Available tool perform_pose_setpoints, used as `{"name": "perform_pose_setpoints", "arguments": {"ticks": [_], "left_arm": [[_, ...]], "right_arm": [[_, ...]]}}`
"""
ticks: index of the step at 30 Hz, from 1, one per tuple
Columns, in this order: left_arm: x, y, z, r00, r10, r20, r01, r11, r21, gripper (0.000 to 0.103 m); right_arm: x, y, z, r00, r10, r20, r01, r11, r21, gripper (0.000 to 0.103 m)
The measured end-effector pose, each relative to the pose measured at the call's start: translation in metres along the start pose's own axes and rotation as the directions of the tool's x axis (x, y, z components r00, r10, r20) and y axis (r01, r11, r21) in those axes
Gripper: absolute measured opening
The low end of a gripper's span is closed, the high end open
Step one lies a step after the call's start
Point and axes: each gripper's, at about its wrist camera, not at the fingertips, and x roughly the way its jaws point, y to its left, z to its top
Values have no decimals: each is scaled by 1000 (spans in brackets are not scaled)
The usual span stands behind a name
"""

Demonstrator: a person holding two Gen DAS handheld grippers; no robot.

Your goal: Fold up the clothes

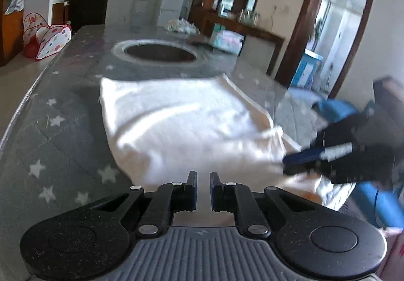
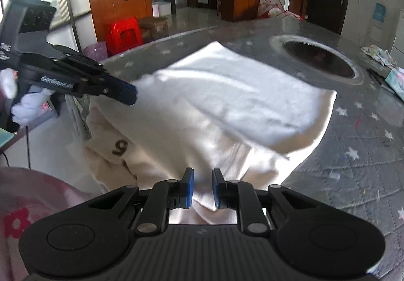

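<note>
A white garment (image 1: 181, 124) lies folded on the grey star-patterned table (image 1: 50, 129), its near part hanging over the table edge. In the right wrist view the garment (image 2: 240, 99) shows a dark printed numeral (image 2: 118, 147) on its lower layer. My left gripper (image 1: 203, 175) is shut with white fabric between its pads; in the right wrist view the left gripper (image 2: 132, 95) holds the upper layer's corner at the left. My right gripper (image 2: 203, 172) is shut on a pinch of the garment near the table edge. From the left wrist view the right gripper (image 1: 285, 165) meets the cloth's right edge.
A round dark hole (image 1: 161, 51) is cut in the table beyond the garment. Packs and a bag (image 1: 227, 40) sit at the far edge. A red stool (image 2: 123, 33) and cabinets stand on the floor. A white-gloved hand (image 2: 27, 104) and a pink sleeve (image 2: 25, 205) are at the left.
</note>
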Motion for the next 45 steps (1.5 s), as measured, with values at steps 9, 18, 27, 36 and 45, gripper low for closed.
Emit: {"name": "perform_pose_setpoints", "arguments": {"ticks": [9, 18, 27, 36, 45], "left_arm": [[-28, -19, -17, 1000, 7, -19, -4, 988, 157, 16], [-36, -24, -25, 999, 40, -4, -38, 972, 232, 17], [-38, -64, -50, 999, 26, 46, -45, 860, 509, 50], [-17, -71, -56, 998, 23, 51, -48, 816, 576, 19], [-20, -47, -9, 991, -26, 131, -26, 922, 385, 10]], "right_arm": [[-8, 12, -4, 1000, -10, -10, 10, 998, -54, 22], [-22, 12, -7, 999, -36, 20, 36, 999, -38, 24], [-35, 14, -14, 998, -62, 27, 64, 996, -57, 40], [-48, 20, -26, 997, -73, 10, 73, 990, -124, 50], [-45, 31, -30, 997, -54, 47, 63, 974, -219, 62]]}}
